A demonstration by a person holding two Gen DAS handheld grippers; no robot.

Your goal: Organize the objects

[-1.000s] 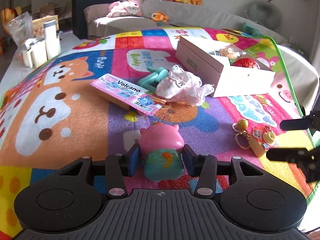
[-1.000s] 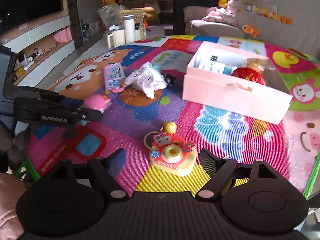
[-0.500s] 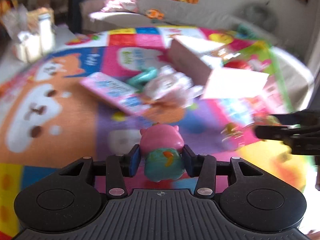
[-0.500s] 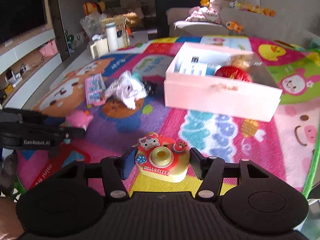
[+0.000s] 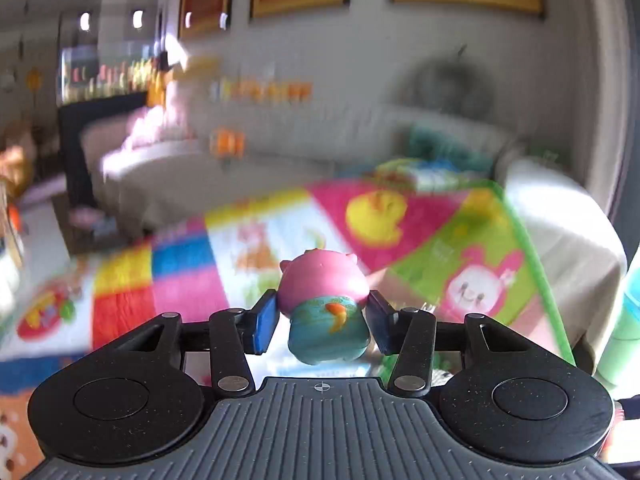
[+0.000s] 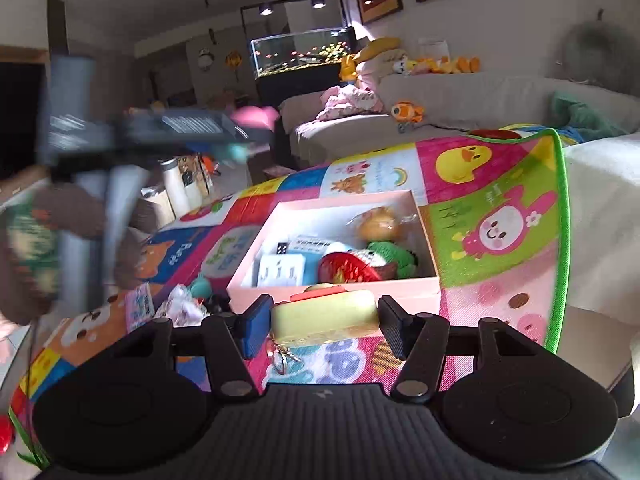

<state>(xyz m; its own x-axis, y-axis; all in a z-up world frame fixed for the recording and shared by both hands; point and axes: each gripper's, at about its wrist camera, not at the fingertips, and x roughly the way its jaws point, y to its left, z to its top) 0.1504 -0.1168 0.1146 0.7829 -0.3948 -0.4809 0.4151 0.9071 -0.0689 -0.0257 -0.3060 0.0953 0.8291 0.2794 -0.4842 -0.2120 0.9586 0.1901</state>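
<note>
**Two small toys carried toward the pink box**

Left wrist view: the left gripper (image 5: 322,316) was clamped on a pig figurine (image 5: 325,307), its blue pads pressing the teal body from either side just below the round pink head. The figure hung clear of the play mat (image 5: 400,240), which was badly blurred. It looked like smooth, rounded moulded vinyl, light and probably a little squashy; the waist seemed the sensible hold, since the domed head would likely slip out of flat pads.

Right wrist view: the right gripper (image 6: 324,322) was closed on a toy camera (image 6: 326,316), a pale yellow slab with rounded edges and a red top, held by its short ends, with a metal key ring (image 6: 280,360) dangling underneath. It appeared to be hard, light plastic, stiff enough to take a firm squeeze. Just beyond it, farther off, stood the open pink box (image 6: 336,292), thin-walled card by the look of it, already holding a strawberry toy (image 6: 348,268), a white plug (image 6: 280,270) and a wrapped bun (image 6: 380,224). The woven mat showed a coarse, grippy texture. Up on the left the other gripper was only a blur.
</note>
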